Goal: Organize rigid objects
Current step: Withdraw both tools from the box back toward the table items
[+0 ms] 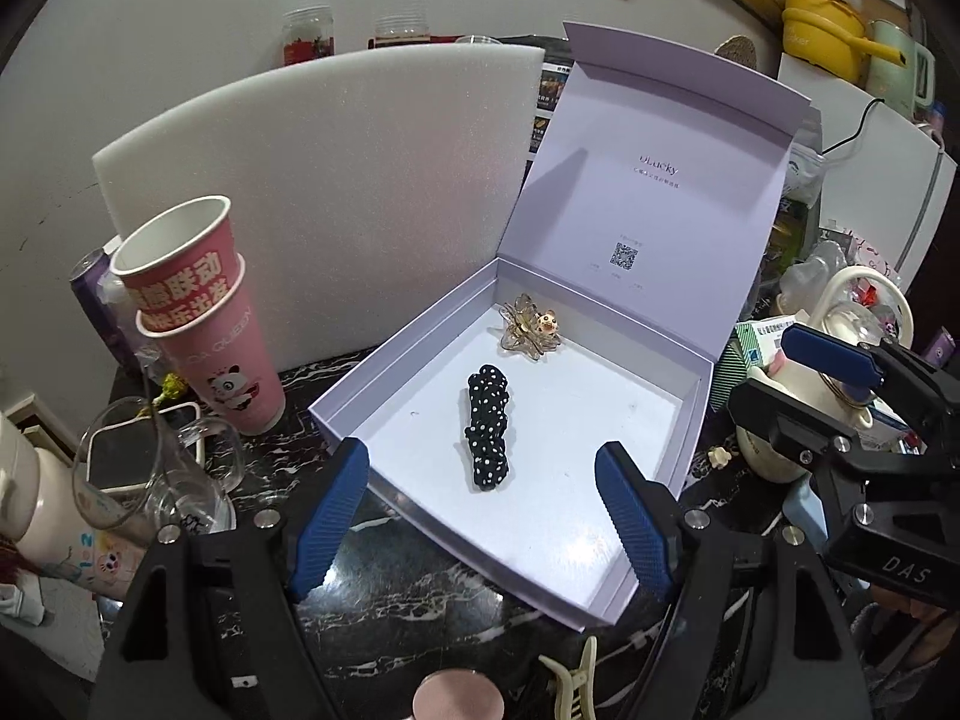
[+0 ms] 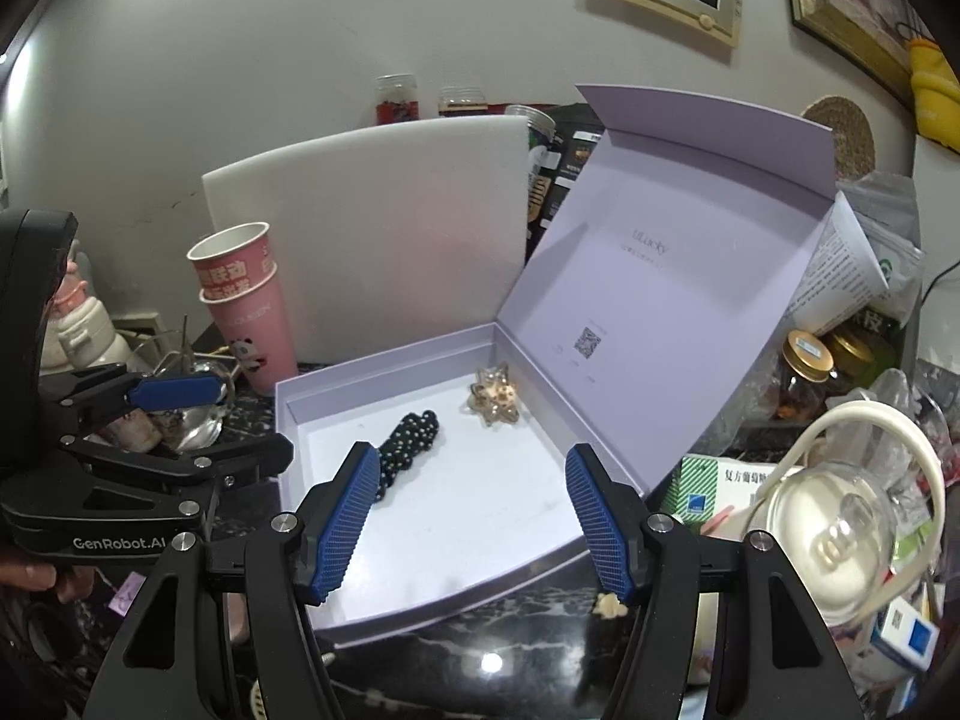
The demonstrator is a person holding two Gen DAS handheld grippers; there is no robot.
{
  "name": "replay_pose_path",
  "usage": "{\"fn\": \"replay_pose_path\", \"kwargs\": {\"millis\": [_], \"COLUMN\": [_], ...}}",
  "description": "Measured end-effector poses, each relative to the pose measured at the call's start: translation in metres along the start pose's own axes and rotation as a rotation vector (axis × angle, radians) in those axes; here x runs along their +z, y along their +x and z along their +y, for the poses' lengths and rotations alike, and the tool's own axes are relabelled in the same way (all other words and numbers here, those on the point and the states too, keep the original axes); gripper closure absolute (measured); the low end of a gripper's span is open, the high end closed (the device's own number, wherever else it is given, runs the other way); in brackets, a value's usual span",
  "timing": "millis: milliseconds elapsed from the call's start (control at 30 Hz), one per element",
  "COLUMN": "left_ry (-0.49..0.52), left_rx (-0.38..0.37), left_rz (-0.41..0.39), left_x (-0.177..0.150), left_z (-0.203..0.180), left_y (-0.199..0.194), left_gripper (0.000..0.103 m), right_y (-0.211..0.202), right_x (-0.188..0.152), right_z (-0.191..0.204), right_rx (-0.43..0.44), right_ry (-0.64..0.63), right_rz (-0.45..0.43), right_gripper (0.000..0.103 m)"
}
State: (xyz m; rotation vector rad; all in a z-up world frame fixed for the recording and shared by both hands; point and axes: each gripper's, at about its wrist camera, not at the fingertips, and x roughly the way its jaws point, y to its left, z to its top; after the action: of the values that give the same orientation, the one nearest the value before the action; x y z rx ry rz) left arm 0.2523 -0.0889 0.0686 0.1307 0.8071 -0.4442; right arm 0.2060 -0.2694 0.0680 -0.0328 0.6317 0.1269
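Presently, by size: foam board [image 1: 318, 204], upright behind all. Box [image 1: 600, 594], lilac, lid propped open, on the dark marbled tabletop [image 1: 420, 648]; holds two items. Stacked pink cups [image 1: 204, 312], left of the box, apart from it. Left tongs [image 1: 480, 516], jaws wide, nothing between them, hovering over the box's near edge. Right tongs [image 2: 474, 519], jaws likewise wide and empty, over the same edge. Polka-dot hair tie [image 1: 489, 429], lying mid-box. Gold clip [image 1: 531, 327], near the hinge wall, apart from the hair tie. Cream claw clip [image 1: 573, 687], outside the box at the tabletop's near edge. Small cream piece [image 2: 609, 605], outside beside the box's corner. Judgement: partly done; two stowed, at least these two loose pieces seemingly left.
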Motion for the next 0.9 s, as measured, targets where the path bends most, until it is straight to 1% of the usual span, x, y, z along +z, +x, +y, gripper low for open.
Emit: {"fn": "replay_pose_path", "kwargs": {"millis": [133,500,633,900], "left_ry": [-0.005,-0.019,-0.024,-0.050], "left_rx": [0.003,0.045,0.055,0.065], "left_rz": [-0.011,-0.043,-0.043,-0.017], "left_x": [-0.006,-0.030,-0.042,-0.071], "left_z": [0.001,0.005,0.007,0.014], "left_y": [-0.013,-0.049,-0.059,-0.071], "left_gripper": [0.025,0.025,0.025,0.025], "right_y": [-0.012,-0.038,-0.044,-0.050], "right_x": [-0.003,-0.015,-0.023,-0.043], "right_z": [0.007,0.025,0.031,0.046], "right_rx": [0.007,0.030,0.043,0.074], "right_ry": [-0.004,-0.020,-0.027,-0.036], "right_rz": [-0.013,-0.038,-0.035,-0.008], "right_gripper": [0.036,0.034,0.034,0.034]}}
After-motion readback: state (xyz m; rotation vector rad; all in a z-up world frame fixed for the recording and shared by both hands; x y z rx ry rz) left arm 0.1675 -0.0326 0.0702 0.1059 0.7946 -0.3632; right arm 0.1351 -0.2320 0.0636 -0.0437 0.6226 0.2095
